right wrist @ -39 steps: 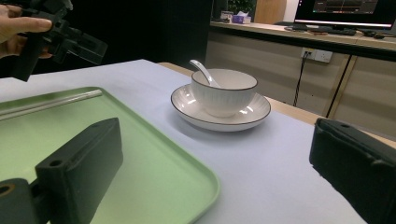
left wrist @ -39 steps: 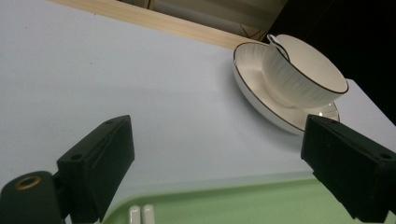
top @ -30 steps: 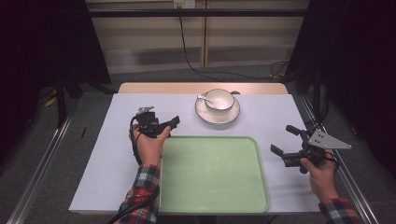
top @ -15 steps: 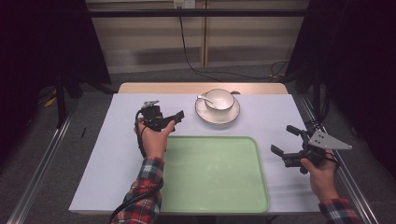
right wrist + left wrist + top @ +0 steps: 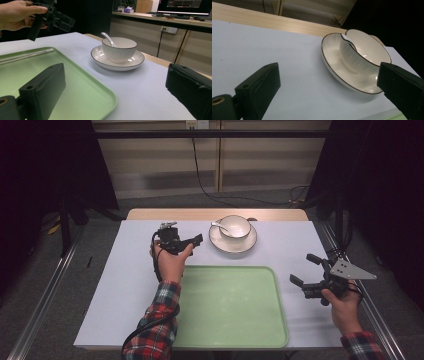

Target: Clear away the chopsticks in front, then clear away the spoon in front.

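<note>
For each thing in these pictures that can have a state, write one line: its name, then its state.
left gripper: open, held above the table beside the saucer, holding nothing.
right gripper: open, holding nothing, at the tray's right.
bowl: upright on the saucer, spoon inside.
spoon: leaning in the bowl, handle over the rim.
saucer: flat on the table.
tray: flat, nothing on it.

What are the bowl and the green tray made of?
The bowl looks like glazed ceramic: white, shiny with light glints, faint ribs, and a thin dark rim line. The green tray looks like smooth plastic with a soft sheen, though I can't be sure.
</note>
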Available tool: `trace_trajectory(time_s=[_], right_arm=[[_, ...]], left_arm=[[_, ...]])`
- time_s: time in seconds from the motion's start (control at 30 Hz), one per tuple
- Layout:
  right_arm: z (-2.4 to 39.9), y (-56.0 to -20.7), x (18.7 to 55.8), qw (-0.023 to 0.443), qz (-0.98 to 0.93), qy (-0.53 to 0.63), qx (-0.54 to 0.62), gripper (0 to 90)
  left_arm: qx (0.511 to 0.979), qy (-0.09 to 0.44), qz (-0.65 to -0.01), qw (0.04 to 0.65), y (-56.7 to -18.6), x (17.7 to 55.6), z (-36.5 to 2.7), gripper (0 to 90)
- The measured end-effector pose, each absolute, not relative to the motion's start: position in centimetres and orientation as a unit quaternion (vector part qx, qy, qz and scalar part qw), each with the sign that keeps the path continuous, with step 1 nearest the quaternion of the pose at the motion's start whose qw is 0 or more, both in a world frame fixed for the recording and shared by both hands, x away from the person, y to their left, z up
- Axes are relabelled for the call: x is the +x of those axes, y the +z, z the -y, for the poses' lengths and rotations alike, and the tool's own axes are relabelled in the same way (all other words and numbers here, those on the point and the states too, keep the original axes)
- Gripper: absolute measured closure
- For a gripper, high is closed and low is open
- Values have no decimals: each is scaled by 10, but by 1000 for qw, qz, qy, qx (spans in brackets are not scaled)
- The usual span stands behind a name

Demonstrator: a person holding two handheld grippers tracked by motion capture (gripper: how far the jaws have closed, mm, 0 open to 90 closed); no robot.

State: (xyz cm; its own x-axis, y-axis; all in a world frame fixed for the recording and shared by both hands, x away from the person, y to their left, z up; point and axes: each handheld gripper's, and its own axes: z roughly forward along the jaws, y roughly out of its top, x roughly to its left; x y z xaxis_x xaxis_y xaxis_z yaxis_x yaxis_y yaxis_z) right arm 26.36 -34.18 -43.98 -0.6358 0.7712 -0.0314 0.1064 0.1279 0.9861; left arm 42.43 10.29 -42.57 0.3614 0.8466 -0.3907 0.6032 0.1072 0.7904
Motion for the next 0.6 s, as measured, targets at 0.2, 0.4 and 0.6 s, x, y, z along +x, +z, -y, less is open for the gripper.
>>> trace_trajectory(time_s=[0.2, 0.4, 0.6], right_arm=[[343, -440, 263, 287, -696, 578, 316, 19], [344, -439, 260, 286, -693, 580, 319, 19], [344, -440, 259, 290, -692, 580, 318, 19]], left_arm=[[664, 122, -544, 497, -425, 428, -95, 48], [666, 117, -542, 498, -425, 436, -89, 47], [670, 113, -538, 498, -426, 446, -80, 46]])
